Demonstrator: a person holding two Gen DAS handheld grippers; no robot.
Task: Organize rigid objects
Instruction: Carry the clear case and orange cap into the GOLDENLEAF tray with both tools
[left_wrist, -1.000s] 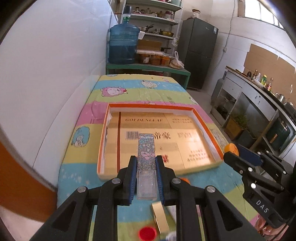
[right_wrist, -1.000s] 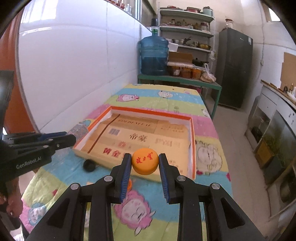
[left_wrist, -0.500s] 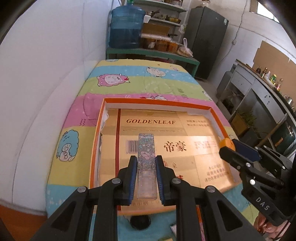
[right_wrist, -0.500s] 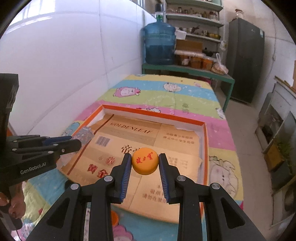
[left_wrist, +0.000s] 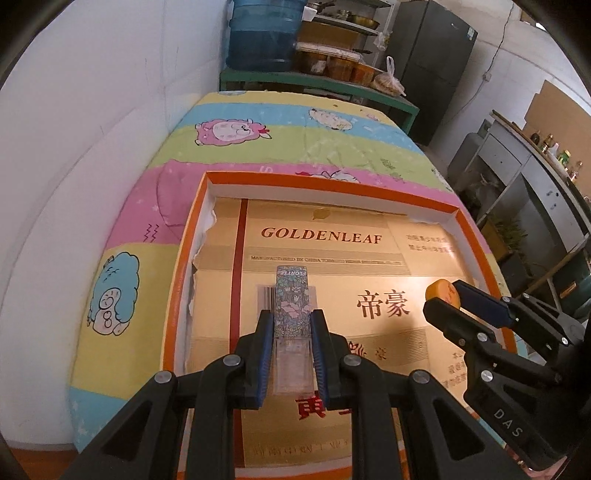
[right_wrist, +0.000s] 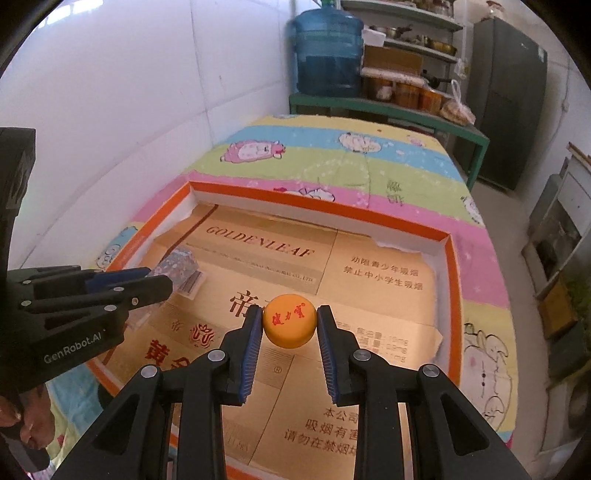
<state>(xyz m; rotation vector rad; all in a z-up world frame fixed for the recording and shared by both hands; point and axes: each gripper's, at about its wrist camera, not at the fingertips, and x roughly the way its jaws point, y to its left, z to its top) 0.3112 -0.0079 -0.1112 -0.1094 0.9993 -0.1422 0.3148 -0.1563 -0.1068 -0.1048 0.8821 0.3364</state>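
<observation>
Striped cartoon-sheep bedcover (left_wrist: 236, 147) spread under everything, w/ blue water jug (right_wrist: 328, 55) on shelf well beyond tray's far rim. Shallow orange-rimmed tray (left_wrist: 332, 186) lay on that cover, floor lined w/ flattened gold GOLDENLEAF carton (left_wrist: 321, 236). Both tongs hung over tray, pointed steeply down into it. Left gripper (left_wrist: 292, 332) over tray's left-centre, above barcode print, pinched nearly closed on slim floral-print box (left_wrist: 291, 302); box stuck out ahead of pads toward tray's far rim, clear plastic end back between fingers. Box prob. clear of tray floor, though contact not certain from these angles. Right gripper (right_wrist: 290, 334) over tray's right-centre, narrowly parted, pads pressed on both sides of orange cap (right_wrist: 290, 319) w/ red characters, held above carton. In right wrist view, left tongs seen toward tray's left rim, bit of a hand (right_wrist: 29, 424) gripping below them.
</observation>
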